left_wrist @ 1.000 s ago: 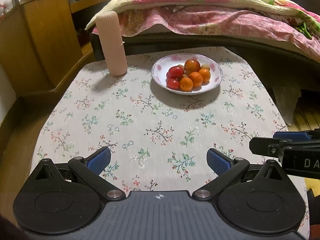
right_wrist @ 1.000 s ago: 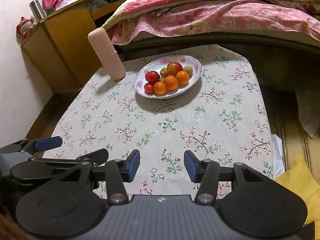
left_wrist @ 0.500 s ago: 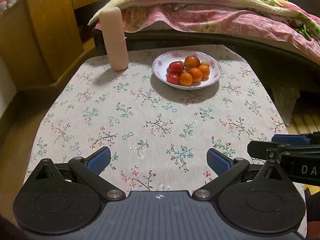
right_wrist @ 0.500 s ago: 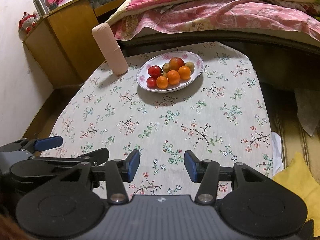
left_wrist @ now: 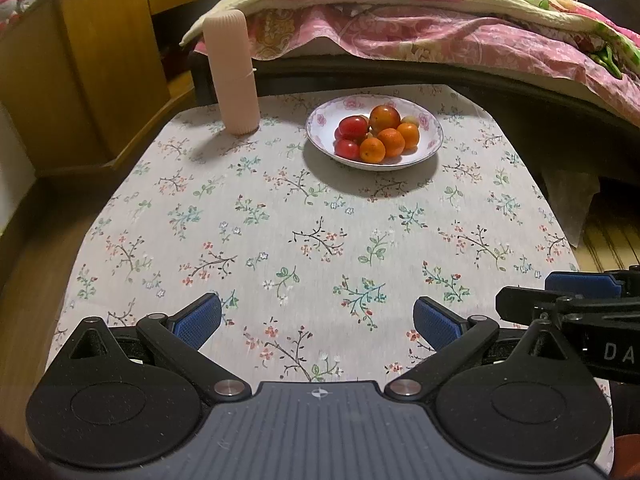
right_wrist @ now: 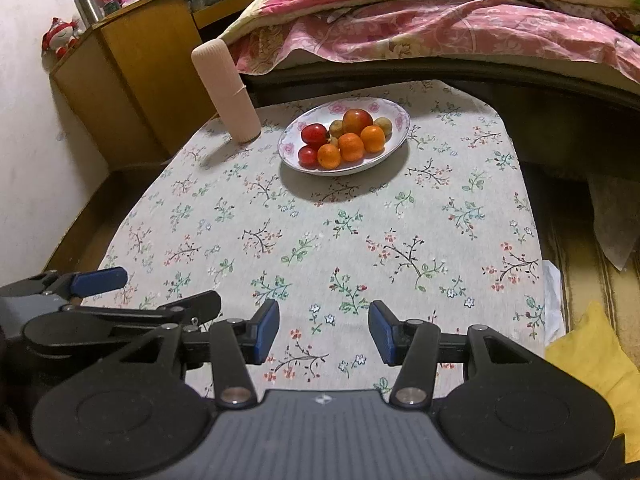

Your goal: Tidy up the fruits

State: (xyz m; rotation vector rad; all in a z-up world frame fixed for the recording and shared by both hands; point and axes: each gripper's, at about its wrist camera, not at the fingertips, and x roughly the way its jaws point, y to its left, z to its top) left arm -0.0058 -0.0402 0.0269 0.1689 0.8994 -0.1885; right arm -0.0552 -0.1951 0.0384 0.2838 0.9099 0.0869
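Plate [left_wrist: 434, 136] of fruits nearer, well ahead of both gaping tools

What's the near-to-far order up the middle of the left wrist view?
Left hand-held gripper, open and empty → bare stretch of floral tablecloth → white plate holding the fruits → dark bed frame → pink quilt.

Floral tablecloth [left_wrist: 320, 220], red and orange fruits [left_wrist: 376, 136], pink-flowered plate [left_wrist: 320, 122]
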